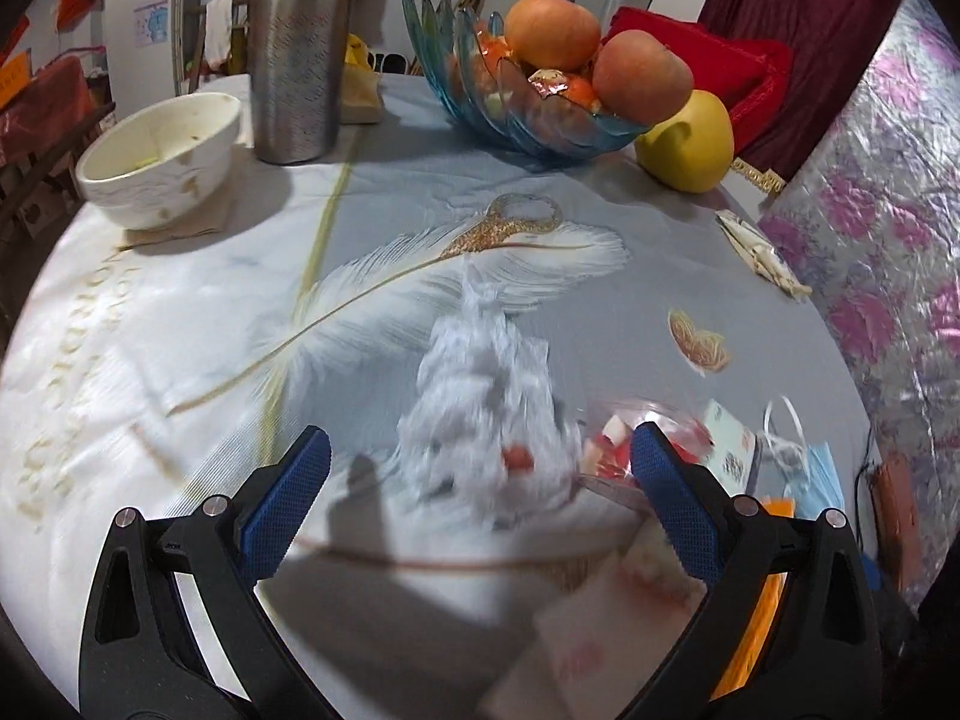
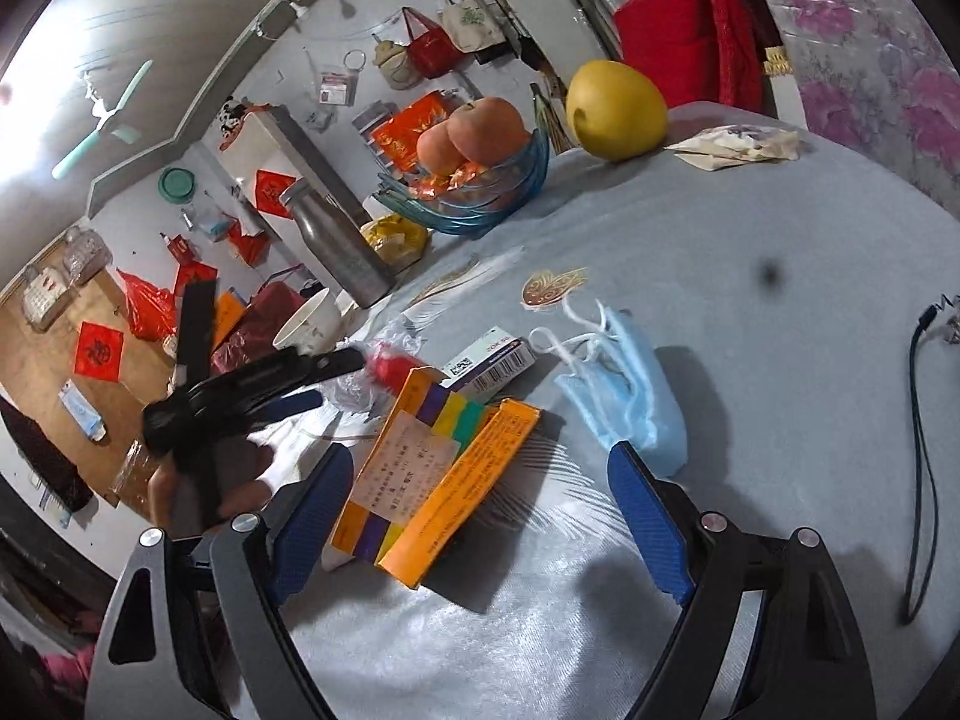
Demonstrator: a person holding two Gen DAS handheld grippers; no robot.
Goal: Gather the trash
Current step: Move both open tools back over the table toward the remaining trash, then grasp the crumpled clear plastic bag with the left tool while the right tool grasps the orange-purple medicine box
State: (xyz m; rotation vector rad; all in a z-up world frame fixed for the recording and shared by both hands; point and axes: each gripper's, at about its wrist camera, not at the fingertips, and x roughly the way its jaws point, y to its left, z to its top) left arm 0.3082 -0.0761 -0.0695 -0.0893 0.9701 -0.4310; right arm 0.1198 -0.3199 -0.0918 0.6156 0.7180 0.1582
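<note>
Hovering right tongs (image 2: pixel 480 504) gape over orange boxes (image 2: pixel 438 480); mask (image 2: pixel 630 396) beside.

A blue glass fruit bowl (image 1: pixel 528 114) heaped with apples (image 1: pixel 642 75) is seen at the far side of the feather-printed tablecloth (image 1: pixel 252 300), with a yellow fruit (image 1: pixel 687 141) touching it, a steel bottle (image 1: pixel 300 54) standing upright nearby and a soiled white bowl (image 1: pixel 159 159) placed further left.
</note>
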